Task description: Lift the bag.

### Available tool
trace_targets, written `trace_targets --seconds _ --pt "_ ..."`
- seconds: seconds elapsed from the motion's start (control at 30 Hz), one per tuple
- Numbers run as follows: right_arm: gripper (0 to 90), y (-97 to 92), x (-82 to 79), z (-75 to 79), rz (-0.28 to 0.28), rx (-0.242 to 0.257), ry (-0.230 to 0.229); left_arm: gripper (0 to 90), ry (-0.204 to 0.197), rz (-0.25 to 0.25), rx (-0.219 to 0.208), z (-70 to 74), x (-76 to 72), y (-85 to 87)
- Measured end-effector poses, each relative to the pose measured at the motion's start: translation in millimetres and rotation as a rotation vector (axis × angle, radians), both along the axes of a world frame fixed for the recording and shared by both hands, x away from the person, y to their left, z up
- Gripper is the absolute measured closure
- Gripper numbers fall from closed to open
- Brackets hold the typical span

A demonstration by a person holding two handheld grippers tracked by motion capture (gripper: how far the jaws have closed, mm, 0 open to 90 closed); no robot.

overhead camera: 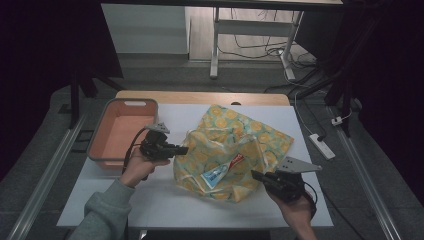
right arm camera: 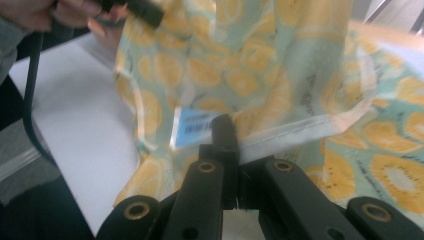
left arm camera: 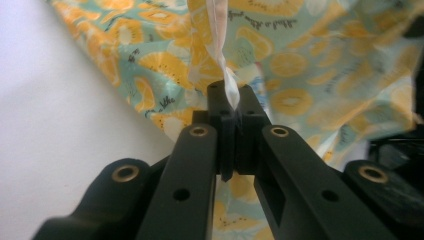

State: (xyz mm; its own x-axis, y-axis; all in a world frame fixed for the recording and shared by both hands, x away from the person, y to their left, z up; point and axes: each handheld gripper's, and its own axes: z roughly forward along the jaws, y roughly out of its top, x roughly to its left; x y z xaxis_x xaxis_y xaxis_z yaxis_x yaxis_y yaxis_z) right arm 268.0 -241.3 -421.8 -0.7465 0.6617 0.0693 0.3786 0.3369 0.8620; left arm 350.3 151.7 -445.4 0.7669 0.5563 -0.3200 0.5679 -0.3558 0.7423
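A see-through bag (overhead camera: 235, 142) printed with yellow citrus slices on teal is lifted off the white table (overhead camera: 165, 200) between both grippers. Inside it lies a toothpaste tube (overhead camera: 222, 170) in red, white and blue. My left gripper (overhead camera: 184, 149) is at the bag's left edge. In the left gripper view its jaws (left arm camera: 231, 107) are shut on a twisted white strip of the bag (left arm camera: 300, 65). My right gripper (overhead camera: 254, 175) is at the lower right, shut (right arm camera: 225, 130) on the bag's pale hem (right arm camera: 300, 131). A blue label (right arm camera: 192, 126) shows through the film.
An empty pink basket (overhead camera: 98, 135) stands on the table's left side, just behind the left hand. A power strip (overhead camera: 321, 145) and cables lie on the floor to the right. Desk legs (overhead camera: 215, 45) stand beyond the far edge.
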Motion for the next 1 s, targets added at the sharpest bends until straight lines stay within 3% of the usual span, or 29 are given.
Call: trace_targets --seconds 0.33,0.47,0.63,0.73,0.87,0.93,1.0 --pt "89.1 -0.5 4.4 28.7 -0.002 0.038 -0.075 87.9 -0.021 -0.003 -0.06 15.5 -8.8 13.0" --pt "89.1 -3.8 7.0 38.9 -0.003 0.049 -0.108 87.9 -0.017 -0.024 -0.127 23.9 -12.8 17.8" --pt "89.1 -12.0 13.3 52.4 -0.02 0.084 -0.139 87.9 -0.053 -0.021 -0.149 36.1 -20.2 21.9" --pt "89.1 -15.5 20.6 55.4 -0.033 0.097 -0.14 88.0 -0.058 -0.024 -0.193 40.0 -24.2 25.0" --pt "89.2 -16.8 32.2 62.1 -0.032 0.128 -0.143 88.2 -0.103 0.004 -0.211 47.6 -29.8 30.7" --pt "89.2 -15.7 35.5 67.7 -0.024 0.145 -0.147 88.2 -0.127 0.013 -0.241 55.3 -33.8 36.6" --pt "89.2 -15.3 37.9 76.6 -0.013 0.163 -0.159 88.2 -0.132 -0.007 -0.317 65.4 -38.1 43.9"
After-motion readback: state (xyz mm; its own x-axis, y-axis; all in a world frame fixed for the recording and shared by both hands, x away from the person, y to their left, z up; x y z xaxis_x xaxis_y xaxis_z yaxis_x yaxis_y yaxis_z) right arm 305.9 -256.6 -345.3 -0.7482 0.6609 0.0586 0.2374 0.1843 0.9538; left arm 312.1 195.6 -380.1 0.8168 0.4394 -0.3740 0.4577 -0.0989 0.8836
